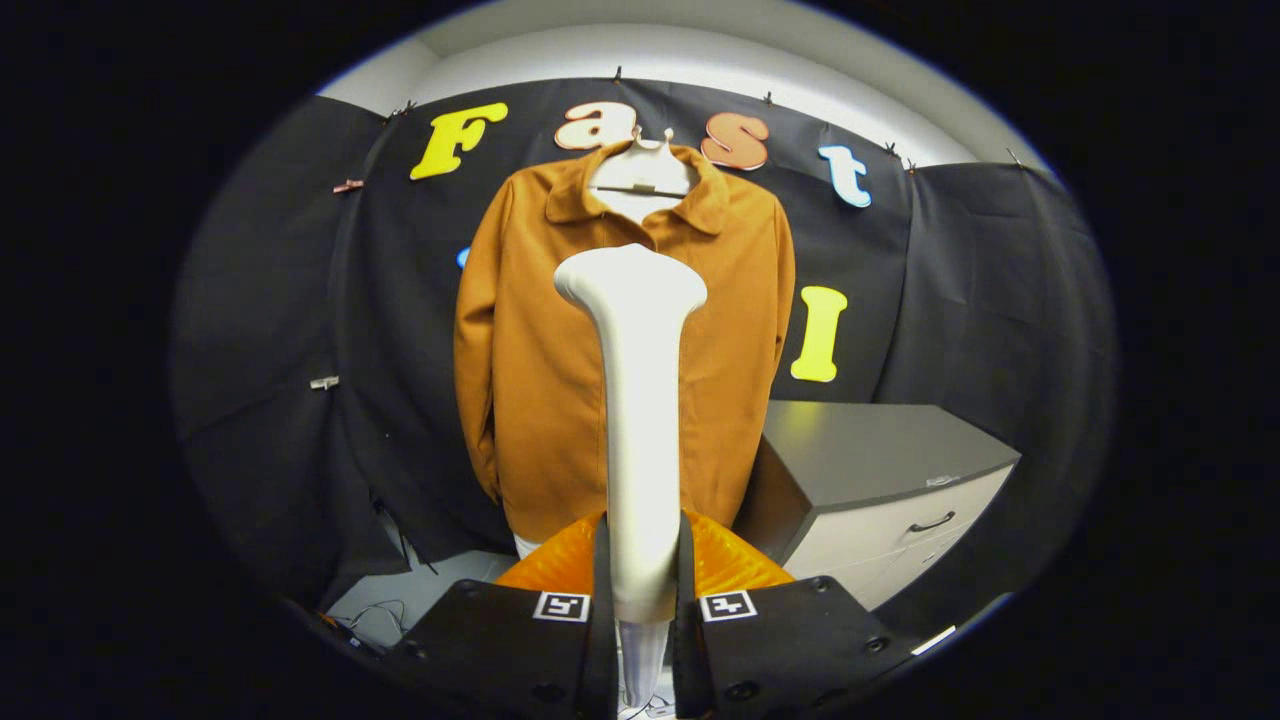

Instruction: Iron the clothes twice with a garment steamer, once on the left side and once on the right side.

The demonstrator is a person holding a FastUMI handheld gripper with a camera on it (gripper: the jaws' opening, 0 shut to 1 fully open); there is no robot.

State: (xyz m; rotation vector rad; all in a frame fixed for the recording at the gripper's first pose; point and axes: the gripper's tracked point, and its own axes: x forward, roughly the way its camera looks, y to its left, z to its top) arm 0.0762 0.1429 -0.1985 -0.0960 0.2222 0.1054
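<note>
My fingers (640, 610) clamp the steamer (638, 420) by its rigid, smooth, likely slippery handle, its head at twelve o'clock before the soft, light jacket (540, 360) hanging beyond.

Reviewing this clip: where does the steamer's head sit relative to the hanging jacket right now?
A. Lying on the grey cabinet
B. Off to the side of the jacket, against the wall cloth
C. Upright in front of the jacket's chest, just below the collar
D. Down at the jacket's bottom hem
C: the gripper is shut on the white garment steamer, whose head stands upright before the brown jacket, just under its collar, left of the grey cabinet.
</note>
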